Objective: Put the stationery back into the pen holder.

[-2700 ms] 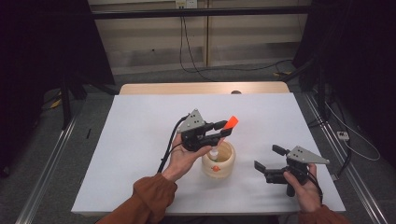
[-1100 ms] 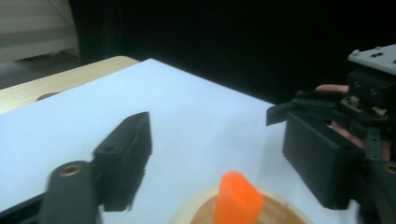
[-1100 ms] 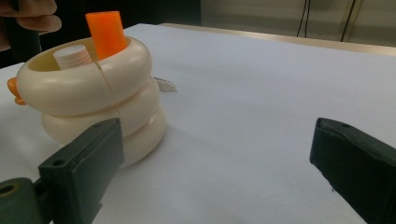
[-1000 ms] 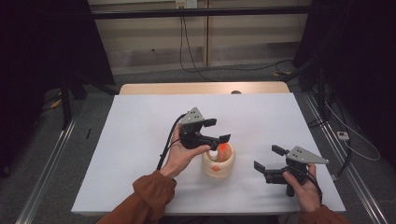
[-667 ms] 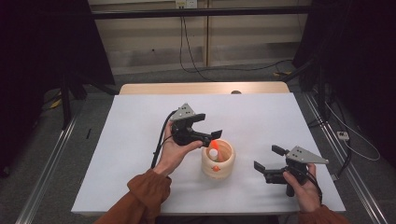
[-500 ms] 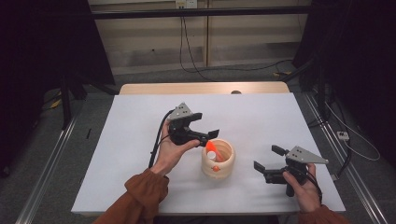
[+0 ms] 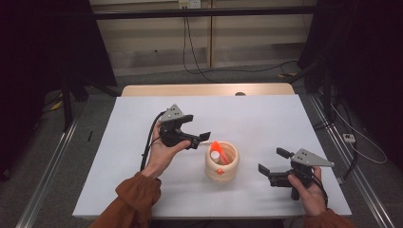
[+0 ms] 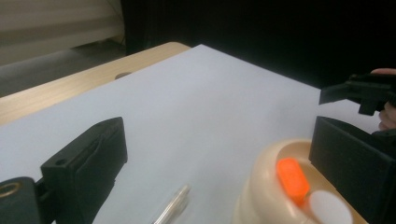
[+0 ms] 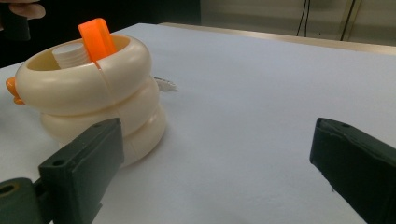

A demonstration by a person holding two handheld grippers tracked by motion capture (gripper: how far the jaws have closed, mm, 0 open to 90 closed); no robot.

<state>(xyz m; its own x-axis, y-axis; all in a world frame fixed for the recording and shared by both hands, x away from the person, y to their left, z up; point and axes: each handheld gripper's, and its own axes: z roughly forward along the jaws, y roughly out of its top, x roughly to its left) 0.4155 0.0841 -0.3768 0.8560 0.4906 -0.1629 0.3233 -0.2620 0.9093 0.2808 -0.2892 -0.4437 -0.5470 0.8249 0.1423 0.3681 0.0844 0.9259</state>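
A cream ribbed cup (image 7: pixel 222 164) stands on the white table (image 7: pixel 256 118). An orange piece (image 7: pixel 216 146) and a white cylinder (image 7: pixel 215 155) stick up out of it. My left gripper (image 7: pixel 199 139) hovers just left of the cup; its jaws have just been opening, with nothing between them. In the left gripper view the cup (image 8: pixel 275 196) sits by the right jaw, with the orange piece (image 8: pixel 292 179) inside. My right gripper (image 7: pixel 271 160) rests open to the right of the cup, pointing at it (image 9: pixel 93 93). The orange piece (image 9: pixel 97 39) leans on the rim.
A thin clear stick (image 8: pixel 173 205) lies on the table beside the cup, between my left jaws. A wooden strip (image 7: pixel 204 89) runs along the table's far edge. Dark stands and cables (image 7: pixel 199 52) lie on the floor beyond.
The left gripper held the orange piece above the cup, set it down inside, let go and drew back to the left. The right gripper stayed still.
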